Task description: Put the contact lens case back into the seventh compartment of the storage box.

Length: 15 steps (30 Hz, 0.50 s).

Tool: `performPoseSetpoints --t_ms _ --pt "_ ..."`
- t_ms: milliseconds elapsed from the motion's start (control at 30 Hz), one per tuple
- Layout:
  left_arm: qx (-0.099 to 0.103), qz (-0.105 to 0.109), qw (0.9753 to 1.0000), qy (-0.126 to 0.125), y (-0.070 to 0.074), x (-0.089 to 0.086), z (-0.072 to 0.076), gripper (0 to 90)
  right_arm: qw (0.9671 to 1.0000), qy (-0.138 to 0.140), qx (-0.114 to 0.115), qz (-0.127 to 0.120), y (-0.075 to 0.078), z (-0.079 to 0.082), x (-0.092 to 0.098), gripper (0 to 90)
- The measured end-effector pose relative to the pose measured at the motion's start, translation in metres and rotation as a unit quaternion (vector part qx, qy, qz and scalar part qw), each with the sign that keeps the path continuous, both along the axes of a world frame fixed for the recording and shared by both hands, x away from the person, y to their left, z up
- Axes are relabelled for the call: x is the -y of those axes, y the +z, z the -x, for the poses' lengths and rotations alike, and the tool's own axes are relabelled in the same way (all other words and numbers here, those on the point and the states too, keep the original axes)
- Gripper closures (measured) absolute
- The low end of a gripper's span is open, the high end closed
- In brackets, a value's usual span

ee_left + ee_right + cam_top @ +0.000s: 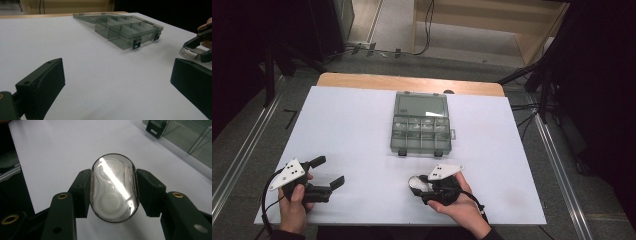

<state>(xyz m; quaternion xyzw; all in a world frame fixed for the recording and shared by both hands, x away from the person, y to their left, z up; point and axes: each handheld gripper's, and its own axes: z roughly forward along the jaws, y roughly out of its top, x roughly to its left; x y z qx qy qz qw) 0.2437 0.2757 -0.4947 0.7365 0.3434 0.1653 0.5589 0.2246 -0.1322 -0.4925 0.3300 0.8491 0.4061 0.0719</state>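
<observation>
the right hand-held gripper (113,192) pinches a clear oval case (113,187) between its jaws, low in the centre of the right gripper view; in the high view the case (416,183) sits lower centre, just over the bench (352,130). the left hand-held gripper (328,172) is spread wide and holds nothing, at the lower left. the bench is covered in white, with grey floor and cables around it. a smoky compartment box (421,123) lies open at the centre. the case is glossy, with white round shapes inside.
</observation>
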Motion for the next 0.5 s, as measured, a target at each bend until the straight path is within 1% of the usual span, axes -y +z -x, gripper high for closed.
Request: performPoseSetpoints --t_ms 167,300,500 --pt "0.001 0.001 1.0 0.0 0.0 0.0 0.0 0.0 0.9999 -0.008 -0.001 -0.006 0.004 -0.002 0.004 47.1" --pt "0.006 0.005 1.0 0.0 0.001 -0.001 0.001 0.0 0.9999 -0.012 0.002 -0.007 0.007 -0.004 0.006 47.1" --pt "0.006 0.009 0.9999 0.002 0.002 -0.002 0.001 0.0 0.9998 -0.016 0.006 -0.01 0.012 -0.008 0.009 47.1"
